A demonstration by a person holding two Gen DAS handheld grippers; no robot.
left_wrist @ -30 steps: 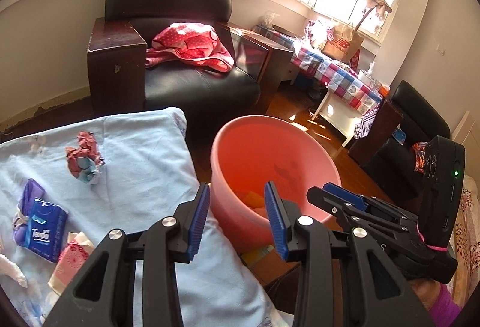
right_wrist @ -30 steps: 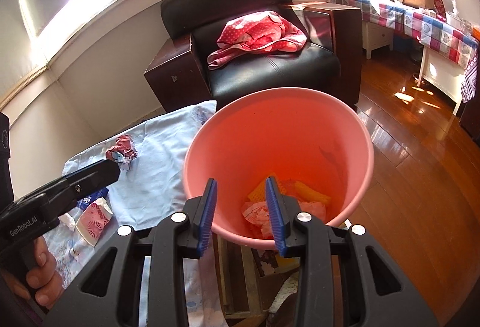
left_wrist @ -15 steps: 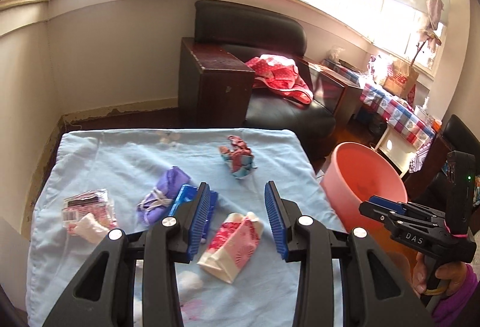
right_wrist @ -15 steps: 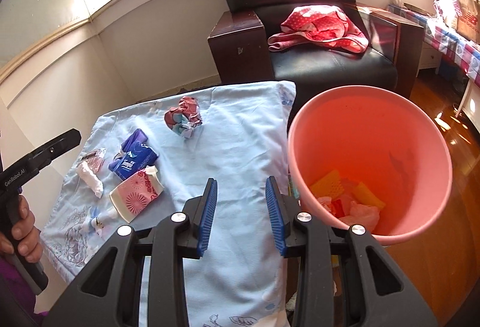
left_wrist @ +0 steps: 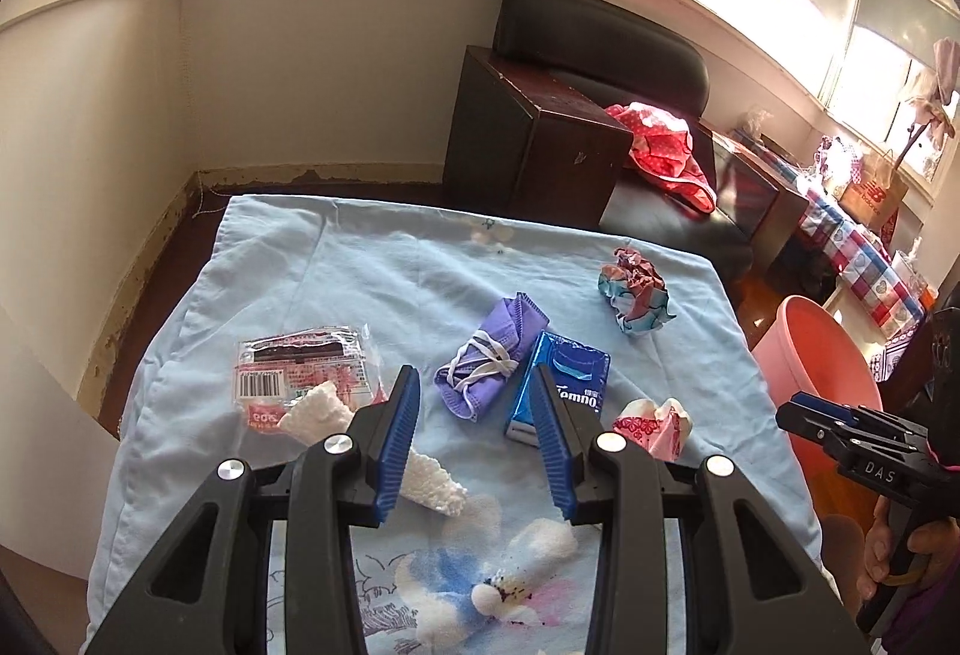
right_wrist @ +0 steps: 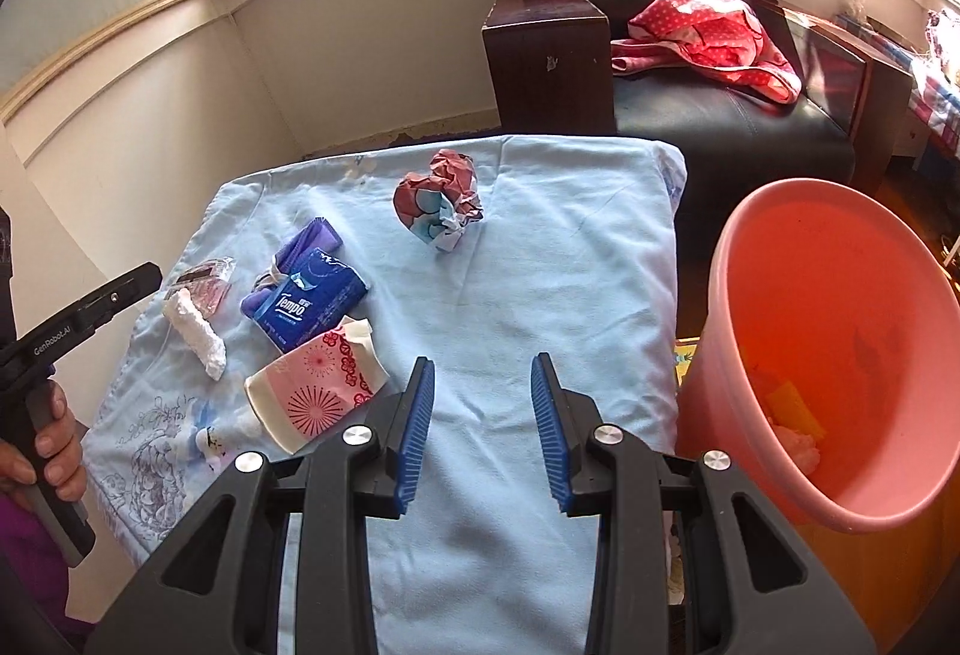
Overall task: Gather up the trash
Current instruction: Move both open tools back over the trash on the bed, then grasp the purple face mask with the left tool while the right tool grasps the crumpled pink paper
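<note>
Trash lies on a light blue cloth-covered table point(left_wrist: 372, 271): a crumpled paper ball point(left_wrist: 635, 293) point(right_wrist: 440, 203), a purple mask point(left_wrist: 489, 358), a blue Tempo tissue pack point(left_wrist: 561, 392) point(right_wrist: 309, 304), a pink patterned wrapper point(right_wrist: 318, 394) point(left_wrist: 653, 422), a white foam piece point(right_wrist: 195, 334) point(left_wrist: 318, 412) and a clear barcode wrapper point(left_wrist: 297, 376). My left gripper point(left_wrist: 474, 403) is open and empty above the mask and tissue pack. My right gripper point(right_wrist: 483, 385) is open and empty over bare cloth. The pink bucket point(right_wrist: 834, 349) point(left_wrist: 816, 361) stands right of the table with trash inside.
A black armchair point(right_wrist: 690, 72) with a red dotted cloth point(right_wrist: 708, 30) and a dark wooden side cabinet point(left_wrist: 540, 138) stand behind the table. A wall runs along the left. A checkered table point(left_wrist: 864, 247) is at the far right.
Both grippers swung left from the bucket toward the table. The left gripper now faces the trash pile; the right one has the bucket off to its right. Both stayed open.
</note>
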